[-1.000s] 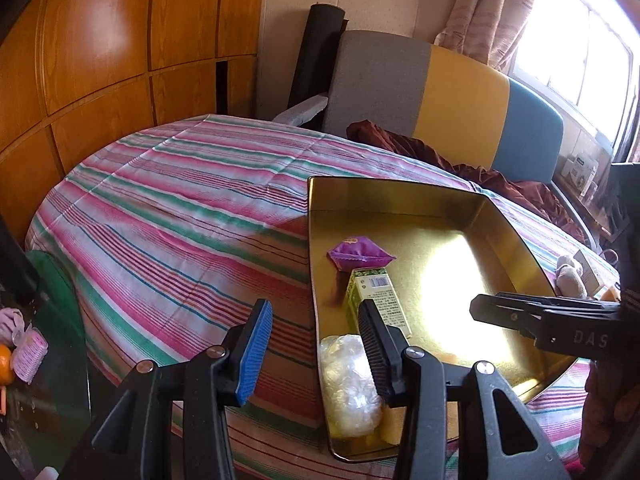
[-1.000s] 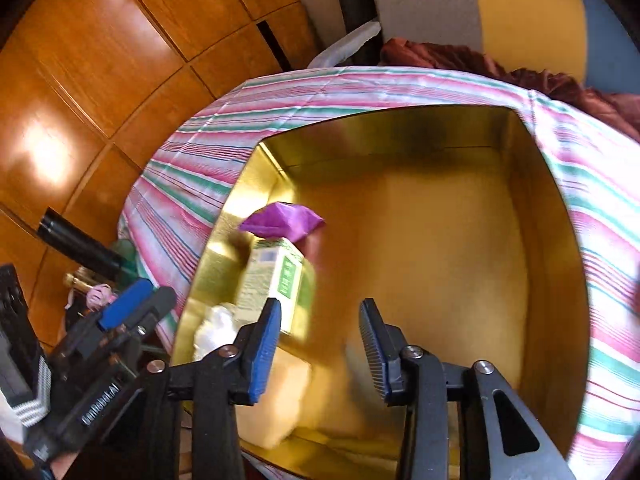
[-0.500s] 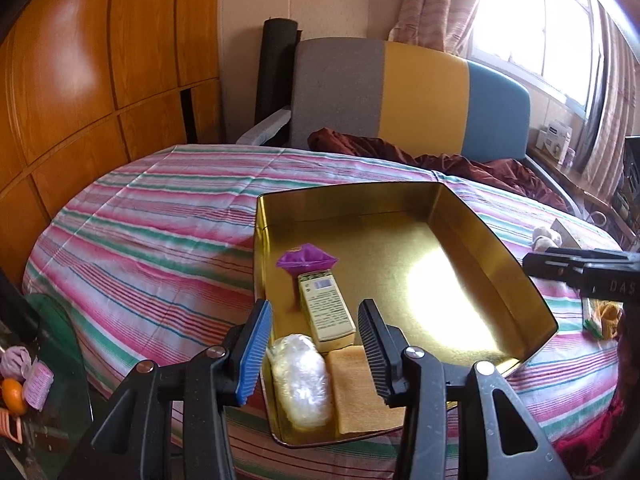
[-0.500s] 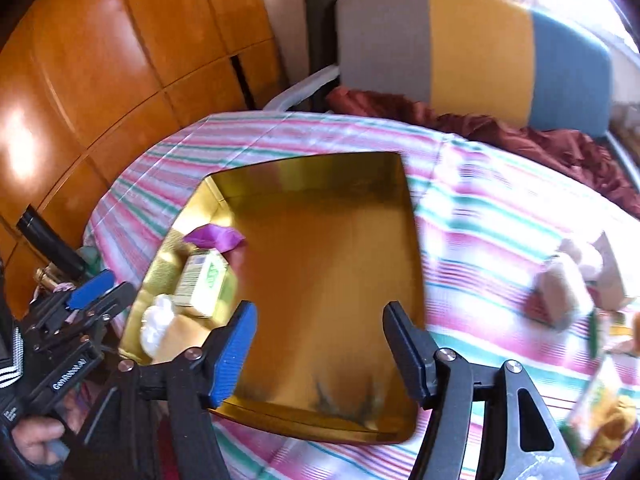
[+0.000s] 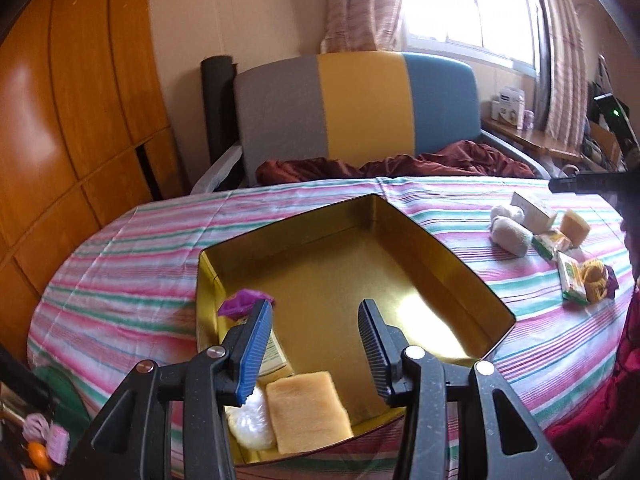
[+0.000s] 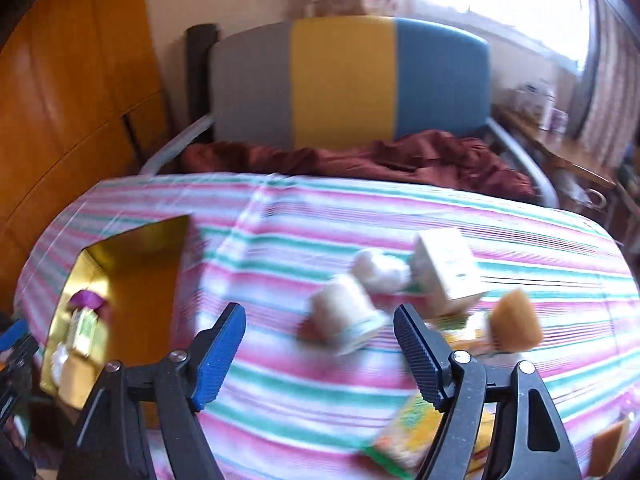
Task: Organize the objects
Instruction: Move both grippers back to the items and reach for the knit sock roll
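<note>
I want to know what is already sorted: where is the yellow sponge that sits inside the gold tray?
In the left wrist view the yellow sponge lies in the near corner of the gold tray, beside a white bag.

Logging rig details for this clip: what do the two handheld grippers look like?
Both match: the left gripper and right gripper have black plastic clamp-style arms with silver rivets, one blue ribbed pad and one black ribbed pad. No cables show.
</note>
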### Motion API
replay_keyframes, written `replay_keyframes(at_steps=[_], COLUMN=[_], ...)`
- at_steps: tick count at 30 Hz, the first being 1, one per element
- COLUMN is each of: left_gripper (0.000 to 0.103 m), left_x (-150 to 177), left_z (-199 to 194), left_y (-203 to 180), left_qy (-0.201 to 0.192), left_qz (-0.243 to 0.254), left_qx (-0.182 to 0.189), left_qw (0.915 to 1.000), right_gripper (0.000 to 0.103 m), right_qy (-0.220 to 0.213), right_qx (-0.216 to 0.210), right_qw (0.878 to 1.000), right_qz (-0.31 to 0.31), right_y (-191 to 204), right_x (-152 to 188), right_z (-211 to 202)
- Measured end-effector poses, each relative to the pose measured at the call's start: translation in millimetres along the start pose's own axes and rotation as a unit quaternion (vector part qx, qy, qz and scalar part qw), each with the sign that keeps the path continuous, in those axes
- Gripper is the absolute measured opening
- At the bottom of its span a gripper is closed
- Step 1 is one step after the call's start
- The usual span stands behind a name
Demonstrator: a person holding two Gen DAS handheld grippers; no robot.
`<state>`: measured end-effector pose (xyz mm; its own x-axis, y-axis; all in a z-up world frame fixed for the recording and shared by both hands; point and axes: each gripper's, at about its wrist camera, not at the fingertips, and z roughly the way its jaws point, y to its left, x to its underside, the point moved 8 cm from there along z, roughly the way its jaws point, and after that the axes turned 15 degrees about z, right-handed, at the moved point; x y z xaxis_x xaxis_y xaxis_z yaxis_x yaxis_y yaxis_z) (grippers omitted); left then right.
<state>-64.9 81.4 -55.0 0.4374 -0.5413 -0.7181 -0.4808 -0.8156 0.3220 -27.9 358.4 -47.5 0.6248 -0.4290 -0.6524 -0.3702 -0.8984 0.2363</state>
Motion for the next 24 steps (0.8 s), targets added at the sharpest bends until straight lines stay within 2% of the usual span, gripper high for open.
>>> replay_keyframes(at_steps=[6,10,11,13,15,19,24], left_gripper=[0.045,0.045,0.045,0.045,0.045,0.045,0.045], left_x=[-22,-33,-36,-42,-47,-57,-68], left_z=[0,3,5,8,11,21,34], left_y=[-29,-52,-58,-69,-81,-106,-137], left_qy=[-0.009,-0.009,-0.009,-0.009,-0.01,-0.007,0.001], left_qz=[0.042,0.073,0.08,0.092,0.101,0.116,0.116], left_qx=[0.012,0.018,0.021,0.026,0.034,0.054,0.103], left_qw=[0.999,0.9971,0.9965,0.9953,0.9943,0.9918,0.9879], right_gripper=[0.078,0.078,0.078,0.078,0.078,0.079,0.082], right_qy=[-0.037,-0.056,-0.057,-0.029,-0.028,-0.026,-0.015], right_qx=[0.064,0.089,0.093,0.105,0.087,0.078,0.075], right_qw=[0.996,0.988,0.984,0.977,0.97,0.963,0.955], right_qz=[0.057,0.114,0.138,0.185,0.224,0.258,0.287], right_y=[-80,-132,-145,-169,-181,-192,-198], right_x=[-34,-39,-35,-28,-30,-30,-24], right_z=[12,24,27,36,34,31,32])
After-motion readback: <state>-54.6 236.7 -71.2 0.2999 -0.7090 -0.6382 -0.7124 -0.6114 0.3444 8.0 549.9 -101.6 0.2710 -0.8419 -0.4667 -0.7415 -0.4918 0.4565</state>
